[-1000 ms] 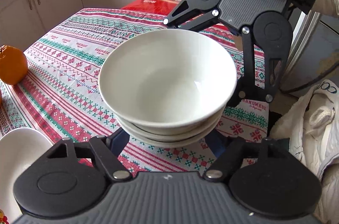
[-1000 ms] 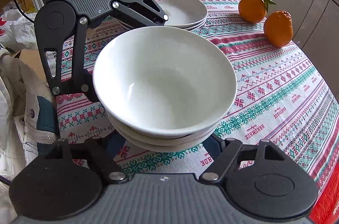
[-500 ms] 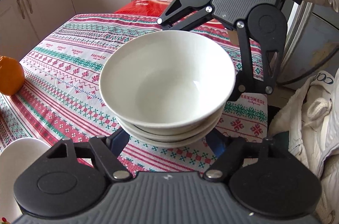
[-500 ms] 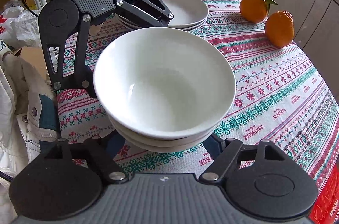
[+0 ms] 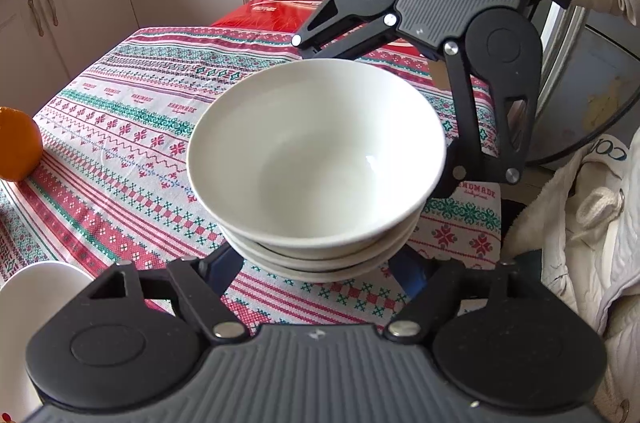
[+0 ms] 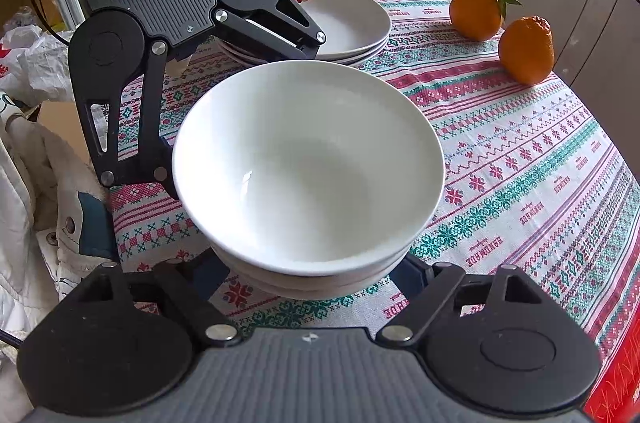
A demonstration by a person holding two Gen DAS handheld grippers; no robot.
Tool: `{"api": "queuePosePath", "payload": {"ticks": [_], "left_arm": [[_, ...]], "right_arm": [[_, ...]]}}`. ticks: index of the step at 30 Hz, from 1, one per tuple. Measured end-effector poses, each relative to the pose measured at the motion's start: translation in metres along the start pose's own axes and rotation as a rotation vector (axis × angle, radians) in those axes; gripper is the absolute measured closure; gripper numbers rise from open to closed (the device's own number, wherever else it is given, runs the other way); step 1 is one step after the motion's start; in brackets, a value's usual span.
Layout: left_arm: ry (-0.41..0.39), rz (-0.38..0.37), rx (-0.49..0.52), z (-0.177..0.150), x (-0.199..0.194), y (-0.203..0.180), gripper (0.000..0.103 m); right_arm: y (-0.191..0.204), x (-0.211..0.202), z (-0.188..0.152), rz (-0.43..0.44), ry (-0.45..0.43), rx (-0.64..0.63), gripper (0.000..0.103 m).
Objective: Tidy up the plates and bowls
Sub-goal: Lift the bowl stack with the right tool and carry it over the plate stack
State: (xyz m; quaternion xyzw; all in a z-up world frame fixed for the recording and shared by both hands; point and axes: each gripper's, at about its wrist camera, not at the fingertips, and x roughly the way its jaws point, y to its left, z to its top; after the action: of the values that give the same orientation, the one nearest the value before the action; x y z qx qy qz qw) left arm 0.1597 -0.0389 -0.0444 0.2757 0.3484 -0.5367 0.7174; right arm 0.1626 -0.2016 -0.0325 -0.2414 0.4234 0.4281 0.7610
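Stack of white ceramic bowls [image 5: 316,159] on patterned red-green tablecloth [image 5: 120,143], between left gripper [image 5: 316,271] and right gripper [image 6: 312,275]; grip unclear, right jaws just widening. White plates [image 6: 348,19] far behind.

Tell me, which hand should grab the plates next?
Left, probably. The plates sit just behind the left gripper, across the bowls from the right gripper, whose jaws have just been opening around the bowls.
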Motion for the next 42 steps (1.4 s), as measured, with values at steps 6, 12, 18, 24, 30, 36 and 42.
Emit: {"api": "queuePosePath", "payload": {"ticks": [6, 12, 18, 24, 30, 36, 42], "left_arm": [[-0.023, 0.009, -0.006, -0.001, -0.013, 0.000, 0.024], [-0.058, 0.051, -0.021, -0.005, -0.039, 0.004, 0.024], [-0.080, 0.143, -0.076, -0.021, -0.072, 0.021, 0.024], [-0.069, 0.263, -0.131, -0.041, -0.098, 0.046, 0.024], [-0.043, 0.325, -0.184, -0.065, -0.106, 0.074, 0.024], [-0.013, 0.329, -0.230, -0.079, -0.099, 0.095, 0.024], [-0.002, 0.317, -0.244, -0.085, -0.095, 0.103, 0.023]], "right_arm": [[0.003, -0.008, 0.009, 0.003, 0.001, 0.000, 0.015], [0.009, -0.017, 0.033, -0.008, -0.008, -0.048, 0.015], [0.010, -0.011, 0.078, -0.005, -0.034, -0.152, 0.015], [0.009, 0.012, 0.130, 0.013, -0.064, -0.262, 0.015], [0.005, 0.045, 0.168, 0.039, -0.070, -0.319, 0.015], [-0.004, 0.076, 0.184, 0.066, -0.049, -0.319, 0.015], [-0.006, 0.085, 0.184, 0.088, -0.038, -0.294, 0.015]]}}
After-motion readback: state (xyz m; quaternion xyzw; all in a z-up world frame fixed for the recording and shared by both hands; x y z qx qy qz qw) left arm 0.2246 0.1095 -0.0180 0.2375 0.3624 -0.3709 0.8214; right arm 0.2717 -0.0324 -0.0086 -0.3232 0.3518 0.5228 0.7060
